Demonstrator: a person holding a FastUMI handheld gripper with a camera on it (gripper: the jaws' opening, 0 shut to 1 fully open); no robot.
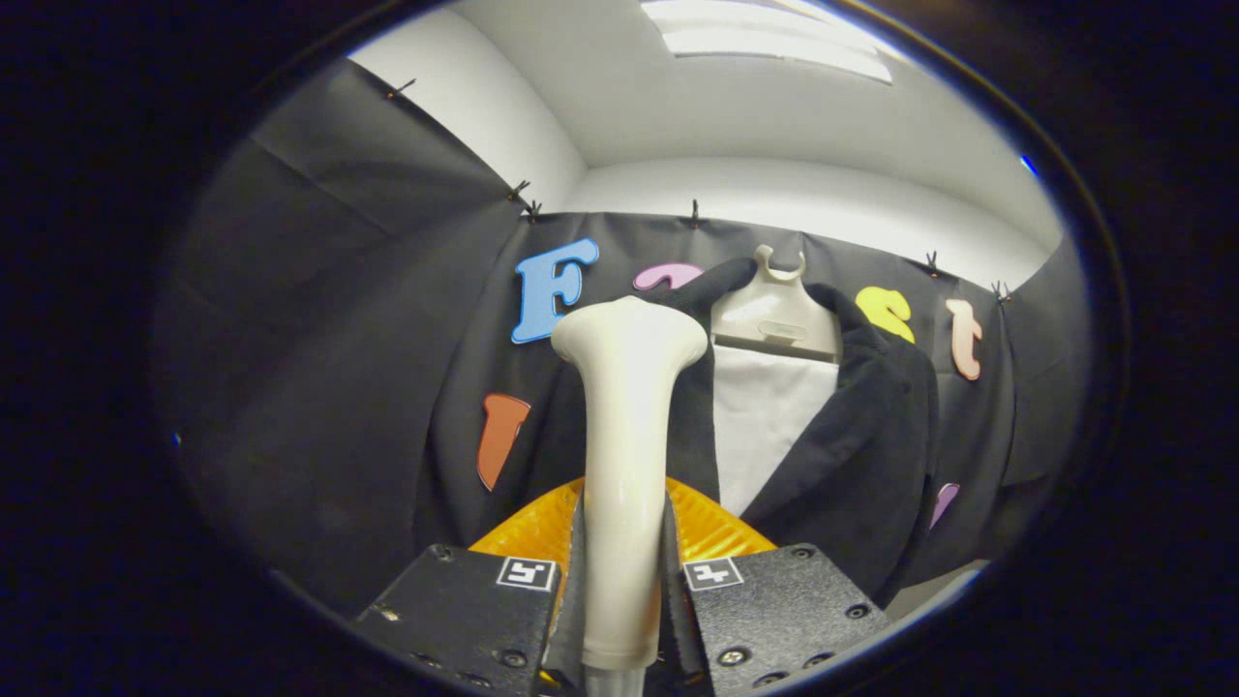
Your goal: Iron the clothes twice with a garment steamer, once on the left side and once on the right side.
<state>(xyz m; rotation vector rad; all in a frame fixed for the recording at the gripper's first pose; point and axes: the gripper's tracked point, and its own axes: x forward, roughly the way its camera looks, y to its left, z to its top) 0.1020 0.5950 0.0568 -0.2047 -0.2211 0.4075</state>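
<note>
- The gripper (621, 590) clamps the cream handle of a garment steamer (625, 465), both fingers pressed against its sides, the jaws parted only by the handle's width.
- The steamer stands upright between the fingers, its flared head raised ahead of them.
- Beyond it, a dark jacket (871, 436) hangs on a pale hanger (774, 315) against the booth wall, the steamer head at the jacket's left side.

Steamer (624, 465) in claw (619, 590), jacket (861, 436) behind.
</note>
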